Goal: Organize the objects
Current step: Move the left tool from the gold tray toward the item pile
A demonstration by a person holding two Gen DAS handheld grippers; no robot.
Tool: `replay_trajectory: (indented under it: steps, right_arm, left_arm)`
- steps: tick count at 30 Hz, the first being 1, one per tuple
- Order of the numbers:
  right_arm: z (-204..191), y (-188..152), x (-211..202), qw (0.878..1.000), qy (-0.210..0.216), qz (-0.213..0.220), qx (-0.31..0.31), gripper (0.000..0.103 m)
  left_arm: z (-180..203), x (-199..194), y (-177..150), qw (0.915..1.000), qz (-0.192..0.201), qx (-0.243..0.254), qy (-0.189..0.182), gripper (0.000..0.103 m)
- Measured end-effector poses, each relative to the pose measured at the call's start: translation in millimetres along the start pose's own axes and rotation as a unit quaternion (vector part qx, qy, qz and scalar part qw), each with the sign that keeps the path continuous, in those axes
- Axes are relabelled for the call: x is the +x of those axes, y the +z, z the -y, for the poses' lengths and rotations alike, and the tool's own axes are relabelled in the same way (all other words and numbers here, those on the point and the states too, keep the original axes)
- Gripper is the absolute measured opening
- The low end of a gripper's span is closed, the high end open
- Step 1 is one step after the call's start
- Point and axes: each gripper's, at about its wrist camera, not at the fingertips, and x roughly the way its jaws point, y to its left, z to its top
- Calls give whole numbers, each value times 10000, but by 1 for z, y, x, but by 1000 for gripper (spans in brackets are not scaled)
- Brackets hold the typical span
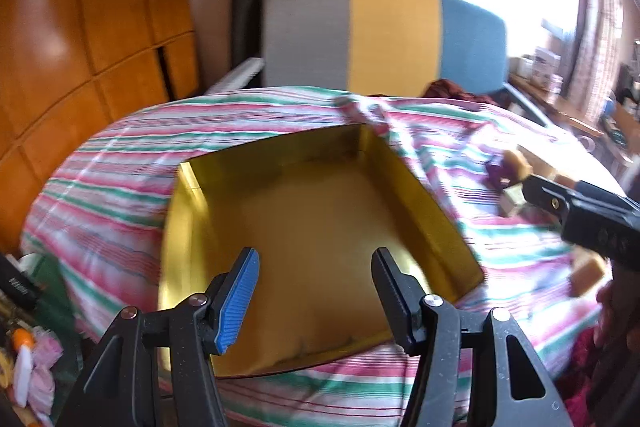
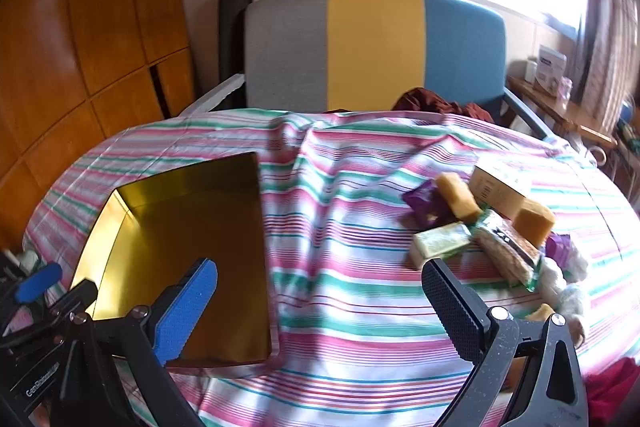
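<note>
An empty gold box lies on the striped cloth; it also shows in the right wrist view. My left gripper is open and empty just above the box's near edge. My right gripper is open and empty above the cloth, between the box and a pile of small packets. The pile holds a pale green bar, yellow sponge-like blocks, a tan carton, a purple wrapper and a wrapped cracker pack. The right gripper's body shows at the right of the left wrist view.
A chair with grey, yellow and blue panels stands behind the table, with dark red cloth on its seat. A wooden cabinet is at the left. A side table with boxes stands by the bright window. Clutter lies low at the left.
</note>
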Motion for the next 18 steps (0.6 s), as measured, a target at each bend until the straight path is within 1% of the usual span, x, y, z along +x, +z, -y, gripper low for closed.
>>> replay_trajectory:
  steps: [1, 2, 4, 5, 6, 8, 11, 13, 17, 18]
  right_arm:
    - [8, 1, -1, 10000, -9, 0, 63, 103]
    - [18, 2, -2, 9999, -16, 0, 133, 103]
    - [40, 4, -5, 9995, -29, 9, 315, 103]
    - [53, 5, -7, 9991, -42, 36, 430, 103]
    - [67, 7, -10, 9985, -85, 66, 528, 103]
    - [94, 9, -16, 9973, -233, 107, 685, 103]
    - [132, 10, -25, 9940, -343, 151, 1028, 103]
    - [161, 8, -31, 9900, -474, 173, 1316, 103]
    - [220, 0, -41, 9774, -753, 211, 1963, 103]
    - [232, -3, -42, 9746, -822, 223, 2070, 103]
  left_arm:
    - [3, 1, 1, 9999, -16, 10, -172, 60]
    - [8, 1, 2, 9987, -56, 3, -505, 61]
    - [14, 1, 3, 9952, -156, -67, -968, 65]
    - [18, 3, 4, 9920, -241, -117, -1232, 68]
    - [23, 5, 6, 9886, -337, -164, -1457, 69]
    - [38, 9, 8, 9847, -484, -165, -1668, 69]
    - [57, 11, 8, 9820, -453, 31, -1832, 69]
    - [66, 13, 7, 9789, -499, 187, -1974, 69]
    - [84, 24, 6, 9685, -890, 336, -2302, 69]
    - [91, 29, 6, 9679, -979, 438, -2273, 70]
